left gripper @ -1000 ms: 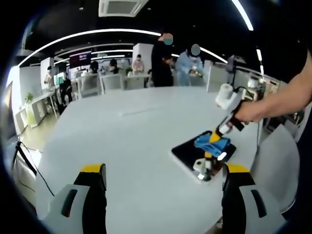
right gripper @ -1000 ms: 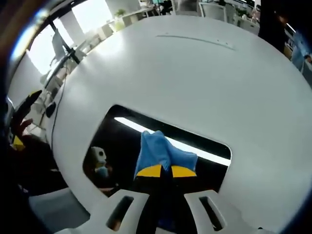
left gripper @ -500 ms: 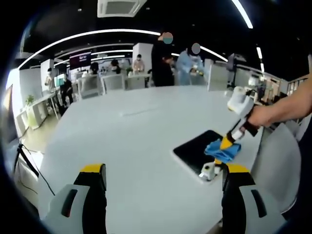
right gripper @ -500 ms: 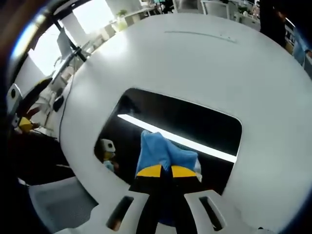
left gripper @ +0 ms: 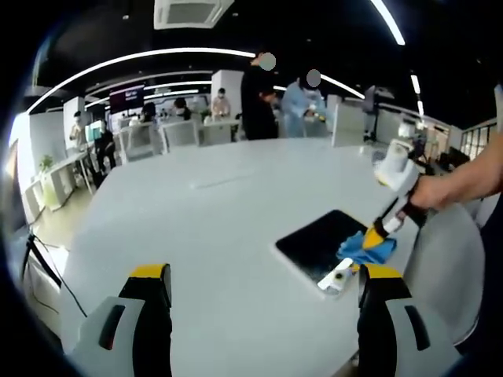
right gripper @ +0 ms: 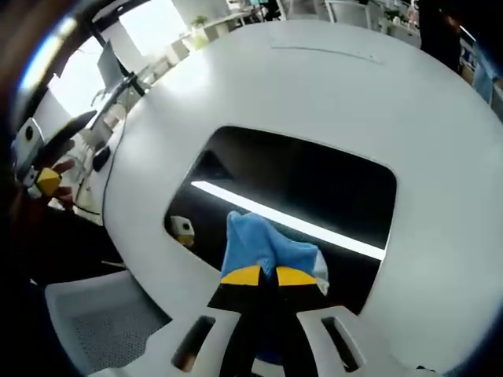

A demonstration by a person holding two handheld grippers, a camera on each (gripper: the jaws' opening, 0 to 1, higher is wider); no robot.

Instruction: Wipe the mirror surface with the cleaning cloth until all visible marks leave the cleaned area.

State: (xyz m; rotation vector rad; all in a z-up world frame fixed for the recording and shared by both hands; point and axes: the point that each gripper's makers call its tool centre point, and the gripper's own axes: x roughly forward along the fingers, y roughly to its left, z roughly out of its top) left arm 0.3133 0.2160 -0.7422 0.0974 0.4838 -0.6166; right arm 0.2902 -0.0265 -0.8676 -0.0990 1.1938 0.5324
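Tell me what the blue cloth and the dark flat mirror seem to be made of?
The blue cleaning cloth, clamped in the right gripper, looks like soft fabric, perhaps microfibre: it folds and bunches, matte. The dark rectangular mirror looks like glossy glass: it reflects a sharp ceiling light strip. It lies flat on the white table.

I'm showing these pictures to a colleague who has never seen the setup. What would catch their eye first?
Probably the bright blue cleaning cloth pinched in the right claw, pressed on the dark mirror that lies flat on the white round table. A long ceiling light reflects as a white streak across the mirror. In the left gripper view, the left claw hangs open above the table, away from the mirror.
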